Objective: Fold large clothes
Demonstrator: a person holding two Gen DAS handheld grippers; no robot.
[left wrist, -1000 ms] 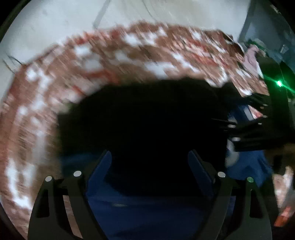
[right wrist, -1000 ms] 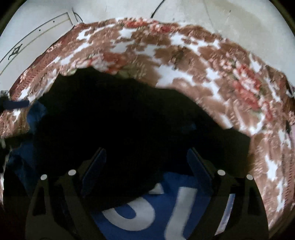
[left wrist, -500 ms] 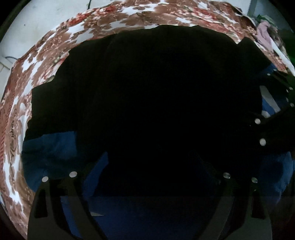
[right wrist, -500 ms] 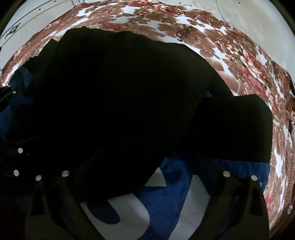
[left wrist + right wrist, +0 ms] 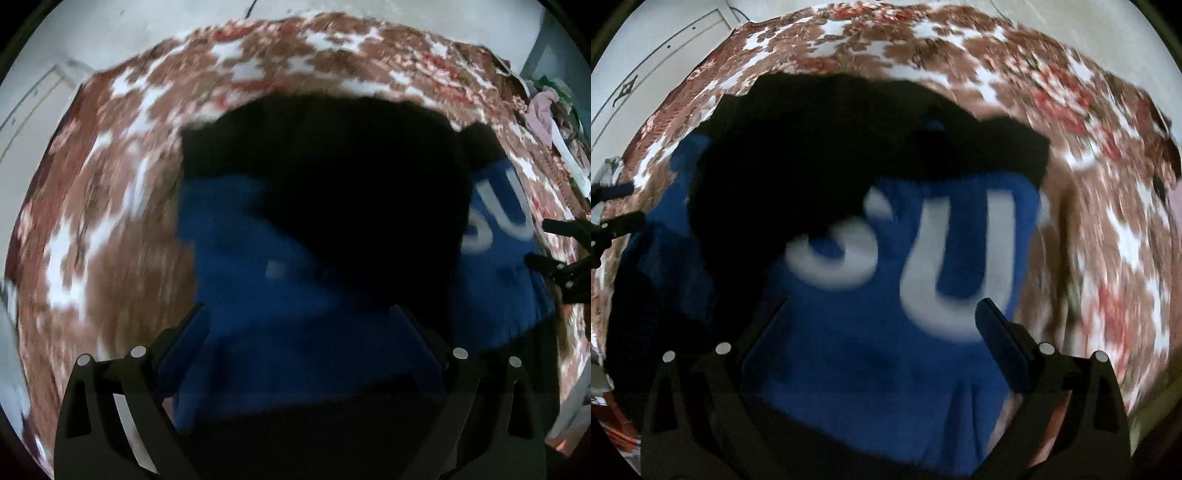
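A large black and blue garment [image 5: 295, 295] with big white letters [image 5: 945, 258] lies spread on a floral bedspread [image 5: 110, 206]. A black layer [image 5: 798, 155] is folded over its far part; the blue part lies nearest me. My left gripper [image 5: 297, 310] hovers over the blue cloth with its jaws opening and nothing pressed between them. Over the white letters my right gripper [image 5: 882, 306] stands open, its pads apart from the cloth. Each gripper shows at the edge of the other's view, blurred.
The red, brown and white bedspread [image 5: 1089, 221] surrounds the garment on all sides. Pale floor [image 5: 74, 44] lies beyond it. A heap of other clothes [image 5: 546, 110] sits at the far right in the left wrist view. A white panel [image 5: 657, 55] stands at the upper left.
Both views have pulled back from the black fabric that filled them half a second ago. More blue cloth and the white letters now show. Both pairs of jaws stand a little wider.
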